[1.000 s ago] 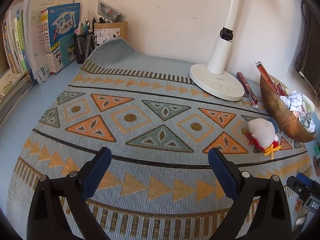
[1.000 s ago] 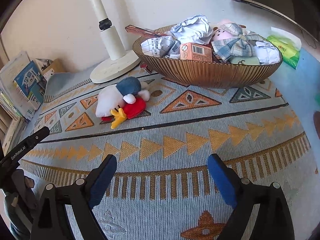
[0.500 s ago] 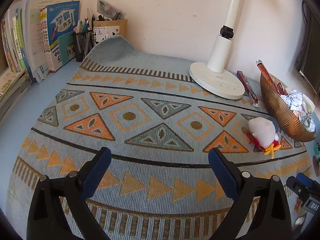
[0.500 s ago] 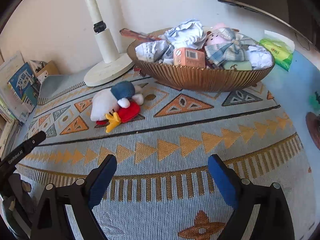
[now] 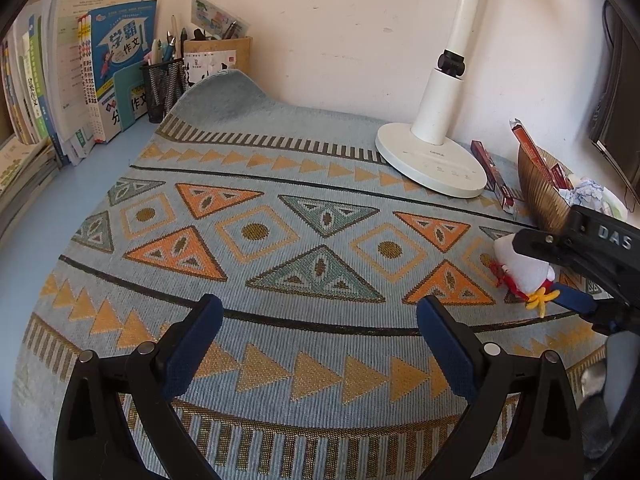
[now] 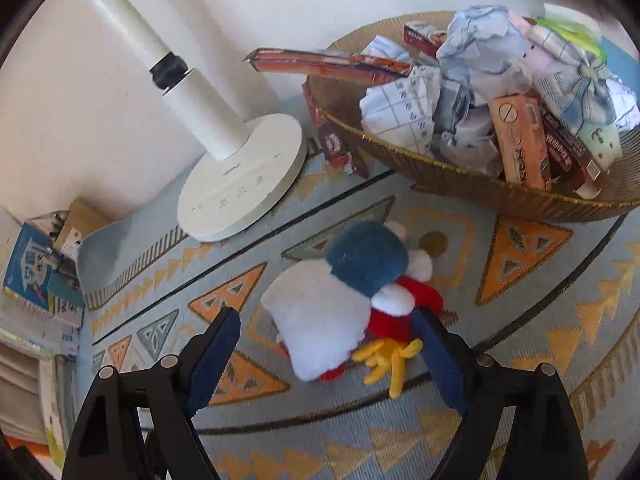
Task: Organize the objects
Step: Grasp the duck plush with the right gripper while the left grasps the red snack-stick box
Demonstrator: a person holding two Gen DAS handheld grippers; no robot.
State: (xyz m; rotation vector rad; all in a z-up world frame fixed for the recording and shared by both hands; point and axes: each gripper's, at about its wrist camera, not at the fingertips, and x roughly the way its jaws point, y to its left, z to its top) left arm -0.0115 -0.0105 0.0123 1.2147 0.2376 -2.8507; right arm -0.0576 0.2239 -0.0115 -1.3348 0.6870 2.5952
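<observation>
left wrist view: hovering over the patterned blue and orange woven mat (image 5: 280, 240), left gripper (image 5: 320, 340) with jaws released, holding nothing; now seeing the right gripper (image 5: 576, 276) arriving at the white, blue and red plush duck toy (image 5: 520, 268), absent there a second ago.

right wrist view: having closed in from well back, jaws spread wide, straddling the toy (image 6: 344, 308) lying on the mat near the ribbed golden bowl (image 6: 480, 192) of crumpled paper; likely setting up the pick for that bowl.
</observation>
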